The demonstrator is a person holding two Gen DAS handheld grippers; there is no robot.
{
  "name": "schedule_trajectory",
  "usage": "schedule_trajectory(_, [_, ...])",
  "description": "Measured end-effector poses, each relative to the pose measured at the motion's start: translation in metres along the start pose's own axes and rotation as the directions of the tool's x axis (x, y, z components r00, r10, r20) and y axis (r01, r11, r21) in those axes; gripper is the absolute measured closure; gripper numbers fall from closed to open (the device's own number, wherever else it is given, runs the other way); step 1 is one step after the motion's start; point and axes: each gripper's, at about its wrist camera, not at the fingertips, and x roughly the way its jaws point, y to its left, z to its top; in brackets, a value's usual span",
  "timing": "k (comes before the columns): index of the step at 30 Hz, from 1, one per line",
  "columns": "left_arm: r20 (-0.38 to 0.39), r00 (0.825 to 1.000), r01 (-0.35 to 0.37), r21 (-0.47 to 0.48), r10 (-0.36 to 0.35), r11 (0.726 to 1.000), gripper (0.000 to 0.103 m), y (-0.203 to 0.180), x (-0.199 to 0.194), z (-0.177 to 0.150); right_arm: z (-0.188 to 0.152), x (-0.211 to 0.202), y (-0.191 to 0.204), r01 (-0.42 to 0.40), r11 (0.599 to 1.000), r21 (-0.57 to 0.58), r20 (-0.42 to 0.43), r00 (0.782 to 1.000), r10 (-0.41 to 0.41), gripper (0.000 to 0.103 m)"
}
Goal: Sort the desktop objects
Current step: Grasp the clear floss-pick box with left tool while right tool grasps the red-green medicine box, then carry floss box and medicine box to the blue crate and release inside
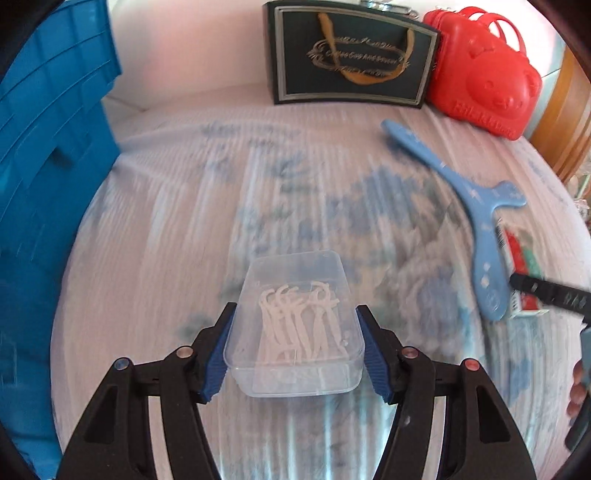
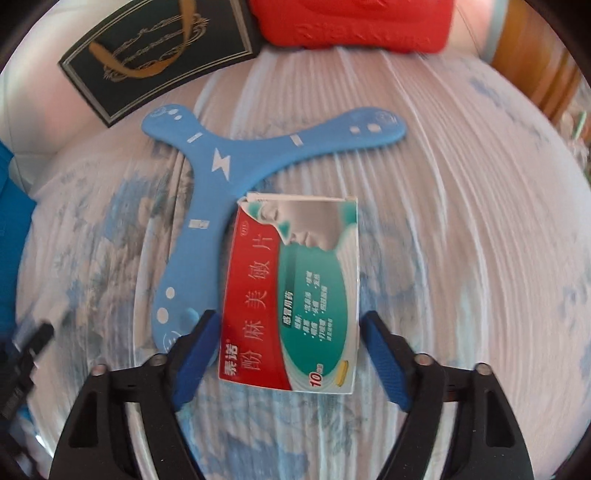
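Item 1, clear floss-pick box (image 1: 295,332): clamped between the pads of the left gripper (image 1: 295,350) and carried above the floral cloth (image 1: 184,221), the blue bin (image 1: 48,166) nearby on its left.

Item 2, medicine carton (image 2: 291,295): lying on the cloth just beside the blue boomerang (image 2: 221,166), partly over one of its arms. The right gripper (image 2: 291,354) straddles the carton, jaws parted, with a gap showing on one side; no grasp yet.

Item 3, boomerang: untouched. Beyond it, black gift box (image 2: 155,55) and red bear case (image 2: 354,22).

Progress judged: one item in transit, at least two left.
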Motion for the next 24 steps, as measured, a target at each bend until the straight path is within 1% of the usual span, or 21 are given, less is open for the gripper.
schedule_trajectory(1, [0.000, 1.000, -0.007, -0.009, 0.007, 1.000, 0.041, 0.001, 0.000, -0.002, 0.001, 0.001, -0.002, -0.011, 1.000, 0.005, 0.003, 1.000, 0.011, 0.018])
schedule_trajectory(2, [-0.003, 1.000, -0.017, -0.017, 0.017, 1.000, 0.041, 0.003, 0.000, -0.003, 0.002, 0.002, -0.001, -0.006, 1.000, -0.005, 0.010, 1.000, 0.006, 0.021])
schedule_trajectory(3, [-0.002, 1.000, -0.025, -0.023, 0.025, 0.999, 0.041, 0.004, -0.001, -0.004, 0.003, 0.002, 0.001, 0.013, 1.000, -0.026, 0.012, 1.000, -0.013, 0.030])
schedule_trajectory(6, [0.013, 0.999, -0.042, -0.035, 0.042, 0.998, 0.042, 0.006, -0.011, -0.007, 0.000, -0.007, 0.007, 0.043, 0.996, -0.076, 0.034, 0.999, -0.040, 0.030])
schedule_trajectory(8, [0.029, 0.998, -0.048, -0.041, 0.049, 0.998, 0.042, 0.007, -0.021, -0.007, -0.006, -0.021, 0.010, 0.040, 0.995, -0.095, 0.069, 0.997, -0.034, 0.030])
schedule_trajectory(12, [0.109, 0.992, -0.051, -0.051, 0.056, 0.997, 0.042, 0.009, -0.062, -0.009, -0.025, -0.070, 0.018, -0.011, 0.988, -0.154, 0.170, 0.985, 0.038, 0.030])
schedule_trajectory(14, [0.161, 0.985, -0.051, -0.060, 0.060, 0.997, 0.042, 0.011, -0.088, -0.011, -0.035, -0.101, 0.031, -0.034, 0.979, -0.202, 0.232, 0.969, 0.081, 0.030])
schedule_trajectory(16, [0.225, 0.972, -0.059, -0.069, 0.073, 0.996, 0.042, 0.014, -0.120, -0.014, -0.044, -0.127, 0.041, -0.057, 0.968, -0.243, 0.278, 0.952, 0.126, 0.030])
schedule_trajectory(18, [0.285, 0.954, -0.066, -0.083, 0.087, 0.994, 0.042, 0.018, -0.152, -0.019, -0.054, -0.157, 0.057, -0.085, 0.954, -0.287, 0.328, 0.927, 0.181, 0.030])
schedule_trajectory(20, [0.345, 0.932, -0.079, -0.099, 0.108, 0.992, 0.042, 0.025, -0.183, -0.025, -0.066, -0.184, 0.074, -0.106, 0.937, -0.332, 0.369, 0.900, 0.233, 0.030])
schedule_trajectory(23, [0.421, 0.893, -0.114, -0.130, 0.158, 0.985, 0.042, 0.040, -0.228, -0.037, -0.080, -0.226, 0.112, -0.124, 0.902, -0.414, 0.427, 0.848, 0.313, 0.030])
schedule_trajectory(24, [0.442, 0.880, -0.123, -0.145, 0.175, 0.982, 0.042, 0.047, -0.242, -0.042, -0.084, -0.234, 0.122, -0.126, 0.893, -0.432, 0.437, 0.837, 0.330, 0.030])
